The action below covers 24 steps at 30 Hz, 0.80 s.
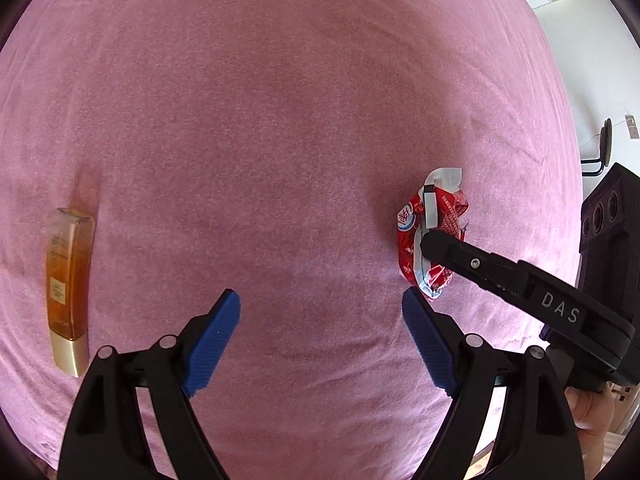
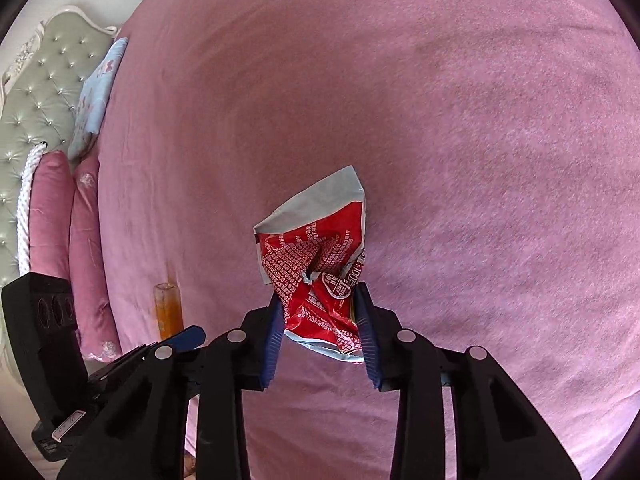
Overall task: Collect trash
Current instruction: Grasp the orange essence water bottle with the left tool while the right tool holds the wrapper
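One crumpled wrapper point(image 2: 320, 276) pinched in right hand-held gripper point(image 2: 322, 320), long axis pointing fwd; left hand-held gripper point(image 1: 320, 320) spread wide.

A: What colours lie on the bed point(image 1: 280, 100)?
B: Its cover is plain pink. The crumpled wrapper point(image 2: 320, 276) is red with white print and a pale grey edge.
A: And left of the wrapper?
B: An amber bottle point(image 1: 69, 280), gold cap. Blue ribbed fingers point(image 1: 212, 340).

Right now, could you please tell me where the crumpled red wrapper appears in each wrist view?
Left wrist: crumpled red wrapper right of centre, at the right gripper.
Right wrist: wrapper at centre, pinched between that gripper's fingers.
Shared landmark: amber bottle on the pink bedspread.
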Each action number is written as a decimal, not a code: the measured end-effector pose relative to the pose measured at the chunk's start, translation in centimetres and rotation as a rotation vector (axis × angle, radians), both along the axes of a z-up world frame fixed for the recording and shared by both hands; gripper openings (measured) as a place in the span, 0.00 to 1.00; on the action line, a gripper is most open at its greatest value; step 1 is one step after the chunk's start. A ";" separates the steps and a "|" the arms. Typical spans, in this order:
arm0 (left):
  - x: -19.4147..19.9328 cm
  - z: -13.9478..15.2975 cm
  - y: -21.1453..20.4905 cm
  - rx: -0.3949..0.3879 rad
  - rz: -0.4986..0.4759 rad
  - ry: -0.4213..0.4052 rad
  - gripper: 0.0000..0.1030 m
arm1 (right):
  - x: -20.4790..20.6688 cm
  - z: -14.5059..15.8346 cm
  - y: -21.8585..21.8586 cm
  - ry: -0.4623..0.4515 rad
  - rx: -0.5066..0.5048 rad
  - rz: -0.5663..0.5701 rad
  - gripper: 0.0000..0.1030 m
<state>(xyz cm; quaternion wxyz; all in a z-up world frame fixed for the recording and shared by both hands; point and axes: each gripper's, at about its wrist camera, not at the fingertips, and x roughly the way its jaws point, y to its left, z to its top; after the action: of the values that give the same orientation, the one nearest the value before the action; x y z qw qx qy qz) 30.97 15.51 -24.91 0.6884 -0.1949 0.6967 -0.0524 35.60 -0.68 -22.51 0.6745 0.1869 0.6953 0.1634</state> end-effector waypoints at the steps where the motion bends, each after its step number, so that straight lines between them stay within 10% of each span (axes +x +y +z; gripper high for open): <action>1: -0.5 0.2 0.6 0.010 0.004 -0.005 0.80 | -0.6 0.2 0.6 0.008 0.018 0.010 0.32; 12: -4.9 1.9 9.9 0.136 0.113 -0.028 0.80 | -4.4 0.1 6.3 0.073 0.097 0.085 0.32; 24: -4.3 -4.6 13.5 0.245 0.071 0.107 0.66 | -4.1 -0.3 7.7 0.080 0.104 0.087 0.33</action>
<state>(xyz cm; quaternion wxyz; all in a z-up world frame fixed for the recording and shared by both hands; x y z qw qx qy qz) 26.64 28.98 -29.48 0.6703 -0.1361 0.7263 0.0678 31.50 6.99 -22.81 0.6278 0.1975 0.7198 0.2210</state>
